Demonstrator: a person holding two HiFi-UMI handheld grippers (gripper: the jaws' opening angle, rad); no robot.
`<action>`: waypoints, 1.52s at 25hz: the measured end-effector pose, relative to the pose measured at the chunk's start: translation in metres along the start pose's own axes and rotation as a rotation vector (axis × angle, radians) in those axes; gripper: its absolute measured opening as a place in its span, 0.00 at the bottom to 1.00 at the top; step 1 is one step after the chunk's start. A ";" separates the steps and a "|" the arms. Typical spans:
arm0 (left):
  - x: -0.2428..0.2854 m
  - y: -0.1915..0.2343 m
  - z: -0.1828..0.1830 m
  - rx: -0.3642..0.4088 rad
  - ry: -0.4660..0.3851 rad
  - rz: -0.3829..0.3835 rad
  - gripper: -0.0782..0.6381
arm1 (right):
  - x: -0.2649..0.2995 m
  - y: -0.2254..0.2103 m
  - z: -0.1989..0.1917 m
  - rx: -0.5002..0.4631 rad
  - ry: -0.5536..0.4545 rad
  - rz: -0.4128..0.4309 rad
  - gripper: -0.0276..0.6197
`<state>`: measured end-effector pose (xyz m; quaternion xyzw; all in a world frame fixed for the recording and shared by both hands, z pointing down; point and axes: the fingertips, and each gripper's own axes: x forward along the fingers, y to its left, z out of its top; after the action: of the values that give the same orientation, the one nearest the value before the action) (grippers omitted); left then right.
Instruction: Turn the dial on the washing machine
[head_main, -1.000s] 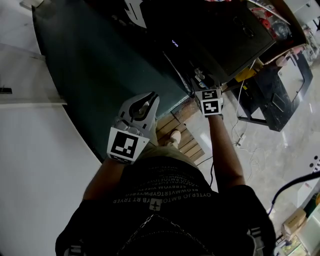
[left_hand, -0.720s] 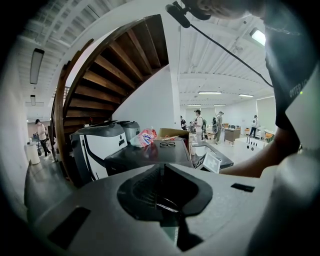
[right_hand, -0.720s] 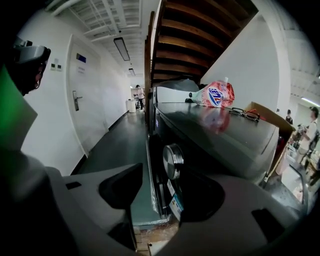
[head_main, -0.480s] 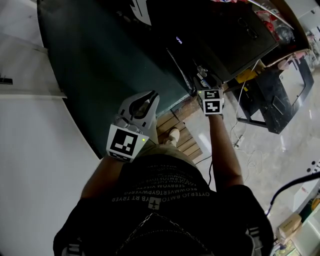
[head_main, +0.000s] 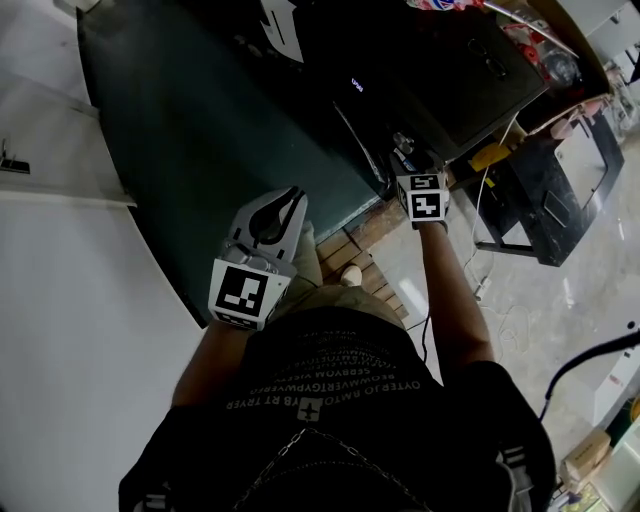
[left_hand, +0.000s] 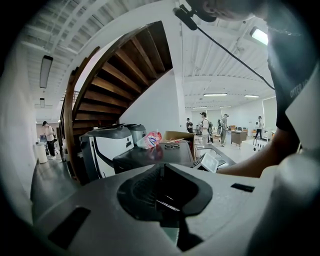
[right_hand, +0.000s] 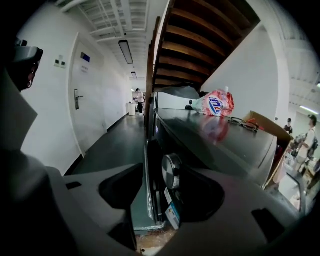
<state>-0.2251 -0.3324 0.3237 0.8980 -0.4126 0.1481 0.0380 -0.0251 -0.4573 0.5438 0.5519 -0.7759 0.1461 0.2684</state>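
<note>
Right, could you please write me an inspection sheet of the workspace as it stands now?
Surface: washing machine top is dark, its display is lit; a wooden pallet shows below its front.
Job's things: silver dial on the front panel, between the right gripper's open jaws; no contact evident.
Clutter: pink pouch and glasses on the machine top; cardboard box at its far end.
Grippers: right gripper open around the dial; left gripper shut on nothing.
Cables: white cable running to the floor on the right.
Surroundings: wooden staircase, white door, people far off.
</note>
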 end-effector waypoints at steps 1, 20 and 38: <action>-0.002 -0.001 -0.003 -0.006 0.001 0.006 0.15 | 0.001 -0.001 0.002 -0.010 -0.009 -0.003 0.39; -0.015 0.003 -0.007 -0.015 -0.014 0.036 0.15 | -0.005 0.000 0.004 0.002 -0.021 -0.035 0.40; -0.017 0.008 0.004 -0.004 -0.028 0.056 0.15 | 0.002 0.000 -0.014 0.036 0.022 0.003 0.40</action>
<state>-0.2407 -0.3259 0.3144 0.8880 -0.4383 0.1357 0.0297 -0.0226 -0.4516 0.5564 0.5540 -0.7709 0.1663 0.2669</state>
